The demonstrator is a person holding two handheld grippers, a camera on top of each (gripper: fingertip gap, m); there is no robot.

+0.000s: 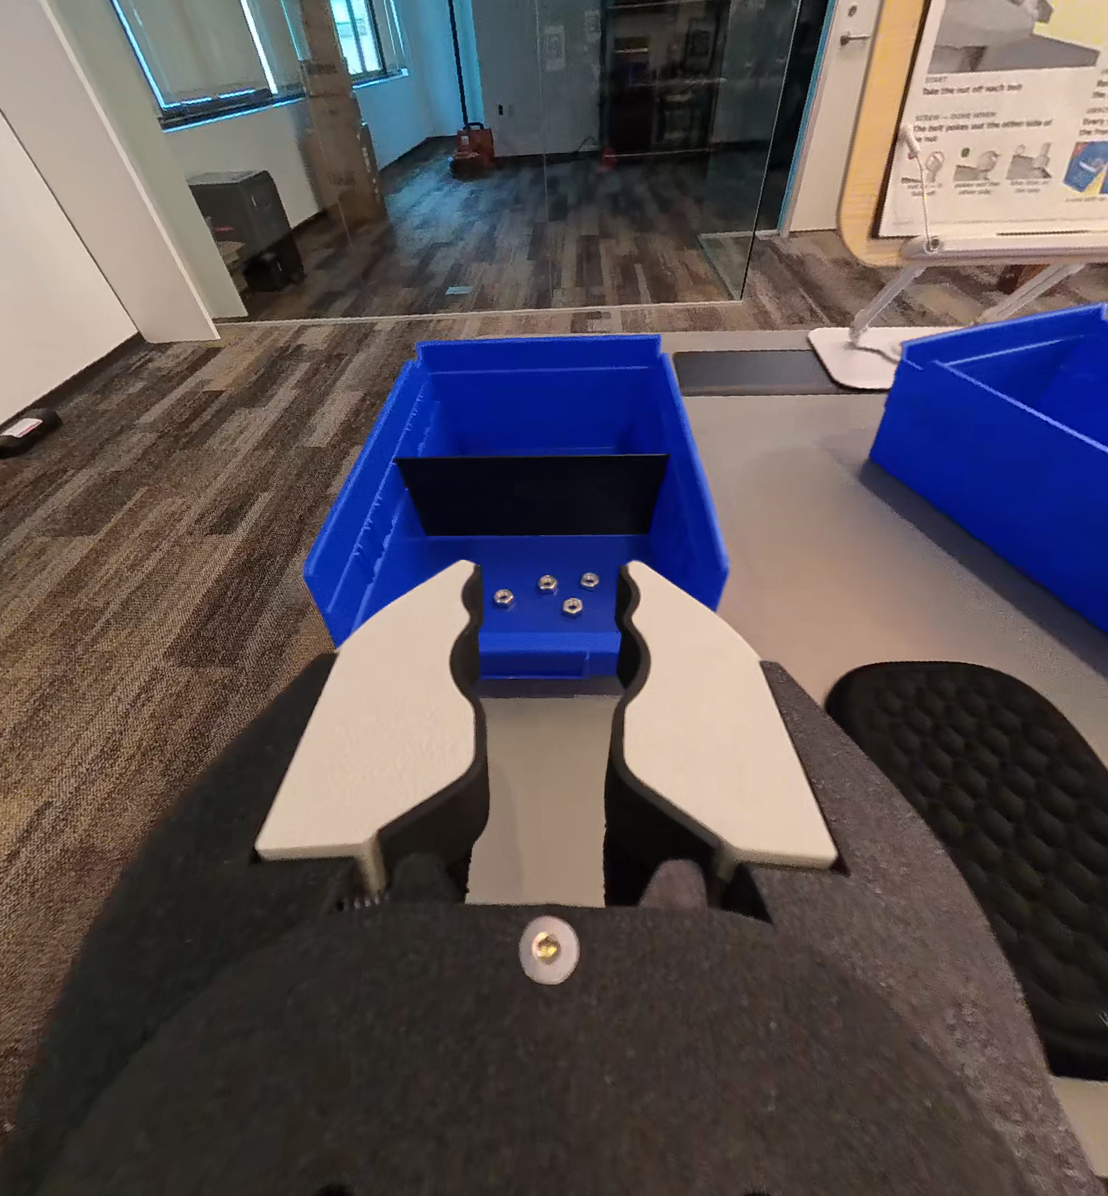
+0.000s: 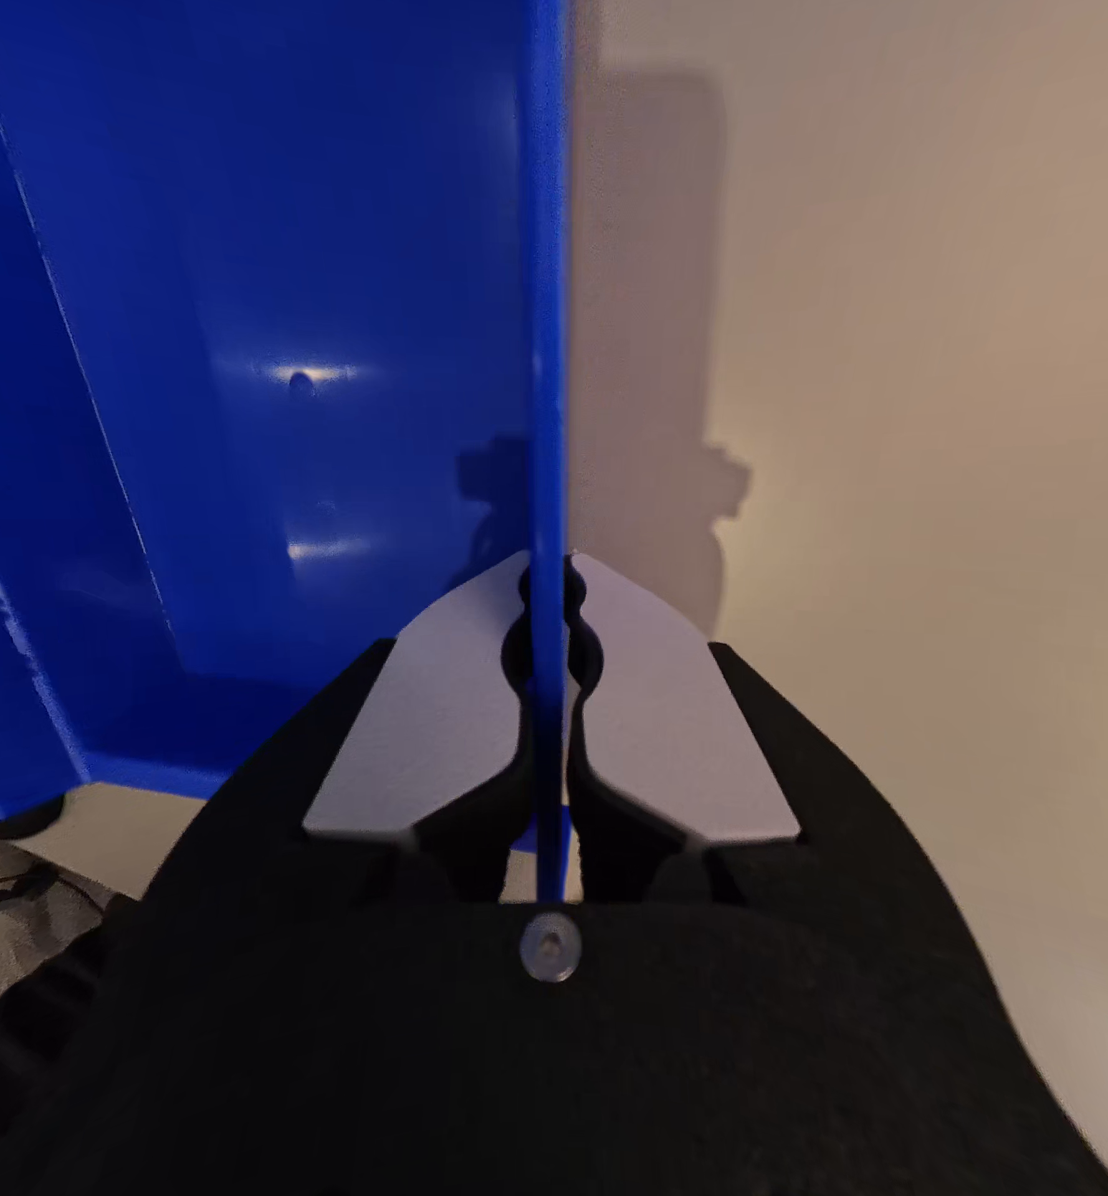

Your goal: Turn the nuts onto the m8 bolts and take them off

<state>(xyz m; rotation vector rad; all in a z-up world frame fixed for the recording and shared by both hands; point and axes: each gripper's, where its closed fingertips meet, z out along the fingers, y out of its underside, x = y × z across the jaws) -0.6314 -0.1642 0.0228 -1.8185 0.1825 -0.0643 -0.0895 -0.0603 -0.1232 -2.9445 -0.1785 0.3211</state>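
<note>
Nuts (image 1: pixel 546 592), four of them, are lying loose in the front compartment of a blue bin (image 1: pixel 370 550), just ahead of a black divider (image 1: pixel 532 495). Hovering at 6 o'clock from them, the left gripper (image 1: pixel 548 605) is holding its fingers spread and empty. At 3 o'clock, a second blue bin (image 1: pixel 1017 466) is sitting on the grey table (image 1: pixel 791 518), near a black textured pad (image 1: pixel 992 841). The right gripper (image 2: pixel 548 582) is pinching a thin blue bin wall (image 2: pixel 548 323) between its fingers.
</note>
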